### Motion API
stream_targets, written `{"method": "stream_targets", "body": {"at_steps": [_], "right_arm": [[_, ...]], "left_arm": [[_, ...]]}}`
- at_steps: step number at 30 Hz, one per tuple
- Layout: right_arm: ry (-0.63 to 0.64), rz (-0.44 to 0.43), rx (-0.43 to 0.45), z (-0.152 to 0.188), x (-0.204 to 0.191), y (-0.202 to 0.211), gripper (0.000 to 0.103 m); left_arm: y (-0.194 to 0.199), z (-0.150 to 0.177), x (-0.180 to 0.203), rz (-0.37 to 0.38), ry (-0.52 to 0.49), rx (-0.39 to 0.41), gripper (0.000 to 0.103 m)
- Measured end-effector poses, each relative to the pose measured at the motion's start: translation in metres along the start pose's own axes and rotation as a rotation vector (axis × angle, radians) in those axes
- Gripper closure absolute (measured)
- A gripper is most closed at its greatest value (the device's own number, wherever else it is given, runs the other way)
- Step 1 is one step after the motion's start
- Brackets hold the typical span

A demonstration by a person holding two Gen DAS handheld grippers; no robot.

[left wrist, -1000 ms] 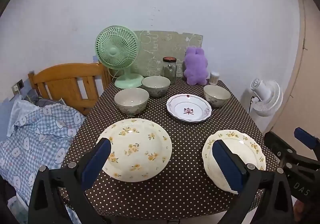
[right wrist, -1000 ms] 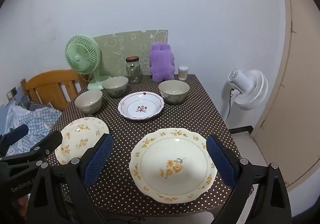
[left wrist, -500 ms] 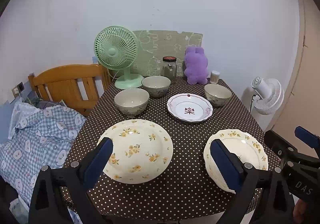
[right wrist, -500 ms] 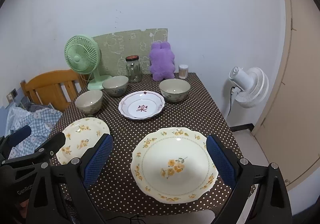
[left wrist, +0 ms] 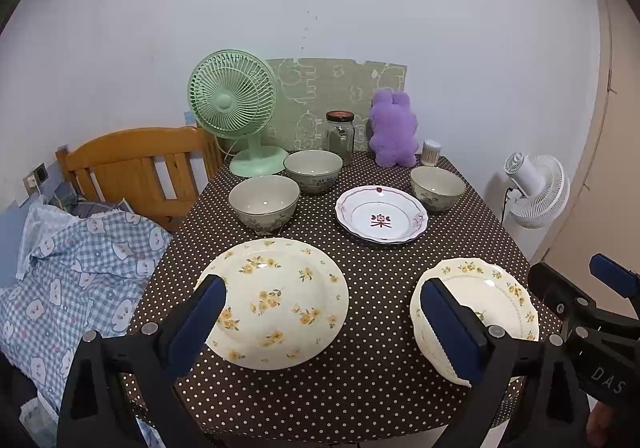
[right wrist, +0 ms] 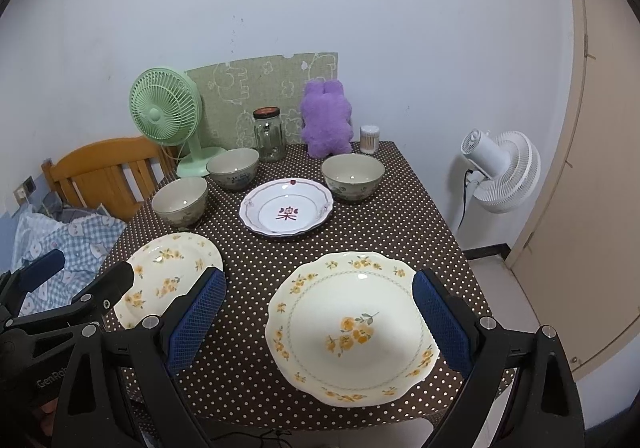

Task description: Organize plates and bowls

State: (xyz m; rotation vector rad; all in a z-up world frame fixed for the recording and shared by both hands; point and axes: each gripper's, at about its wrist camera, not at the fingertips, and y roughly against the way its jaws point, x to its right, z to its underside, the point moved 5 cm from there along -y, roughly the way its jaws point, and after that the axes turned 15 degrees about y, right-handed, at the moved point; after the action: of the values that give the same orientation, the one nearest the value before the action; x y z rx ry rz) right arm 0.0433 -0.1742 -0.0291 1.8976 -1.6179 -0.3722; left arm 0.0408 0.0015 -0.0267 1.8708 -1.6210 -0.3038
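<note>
Your left gripper has jaws spread wide, holding nothing, hanging above the near edge of the surface. Between its fingers sits the left floral plate, flat on the dotted cloth, near left. Your right gripper is likewise released and empty, jaws framing the scalloped floral plate at near right. In the left wrist view that gripper's black frame shows at far right, just beside the scalloped plate's rim.

Mid-surface, behind both floral plates, lies the red-marked white plate. Left of it is the near-left bowl, and just behind that, the far-left bowl; these two look close, touching or not you cannot tell. Right of the red-marked plate sits the right bowl, apart from it.

Along the far edge: green fan, glass jar, purple plush, small swab container, a green patterned board leaning on the wall.

Off the surface, a wooden chair and checked blue bedding at left, a white floor fan at right.
</note>
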Motion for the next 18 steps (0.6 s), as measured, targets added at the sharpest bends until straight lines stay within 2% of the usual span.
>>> {"method": "stream_targets", "body": {"at_steps": [18], "right_arm": [[0.001, 0.004, 0.006, -0.0010, 0.0011, 0.0008, 0.007]], "left_arm": [[-0.0022, -0.0023, -0.0019, 0.001, -0.001, 0.005, 0.005]]}}
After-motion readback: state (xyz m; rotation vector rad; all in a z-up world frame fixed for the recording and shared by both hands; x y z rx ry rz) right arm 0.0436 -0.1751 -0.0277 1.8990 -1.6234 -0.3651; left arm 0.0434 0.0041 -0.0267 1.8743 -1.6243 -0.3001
